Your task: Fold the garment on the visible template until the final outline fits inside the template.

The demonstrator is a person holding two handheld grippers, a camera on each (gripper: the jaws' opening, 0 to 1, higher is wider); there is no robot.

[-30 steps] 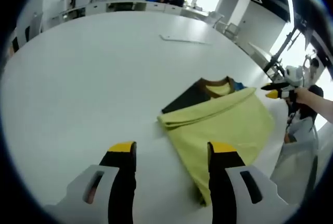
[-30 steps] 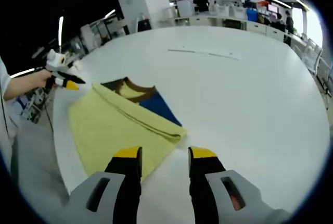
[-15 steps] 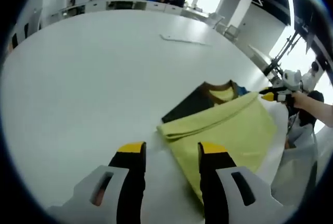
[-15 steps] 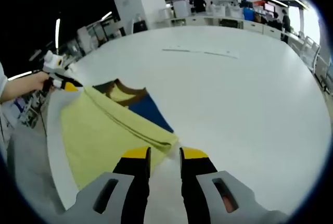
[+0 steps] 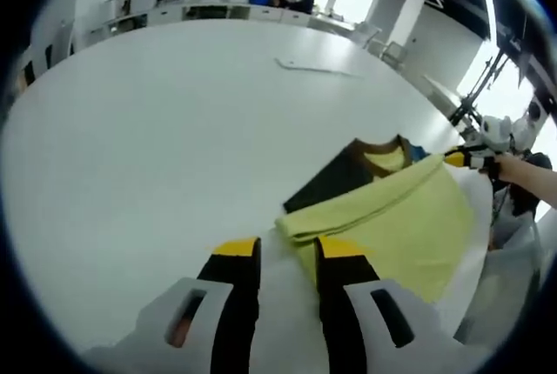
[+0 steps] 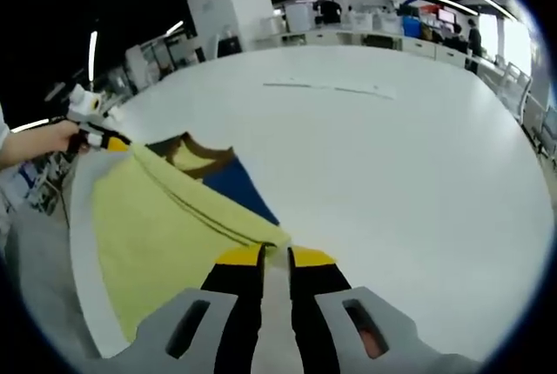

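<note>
A yellow garment (image 5: 409, 217) with a dark panel and brown collar (image 5: 379, 145) lies folded on the white table (image 5: 157, 130), its folded edge running across both views. In the left gripper view, my left gripper (image 5: 288, 250) has its jaws narrowed but still apart around the near corner of that fold. Farther right, a hand holds my right gripper (image 5: 454, 158) at the fold's other corner. In the right gripper view, my right gripper (image 6: 276, 257) is shut on the corner of the garment (image 6: 148, 226). The left gripper (image 6: 117, 142) touches the far corner.
A thin white strip (image 5: 315, 67) (image 6: 331, 89) lies far out on the table. The table edge (image 6: 78, 252) runs just beside the garment. Desks, chairs and people stand in the room behind. A person's sleeve and body (image 5: 522, 191) are beyond the table edge.
Both grippers have moved in to the two corners of the folded edge while their jaws narrowed. The right one has shut on its corner. The garment still lies in place.
</note>
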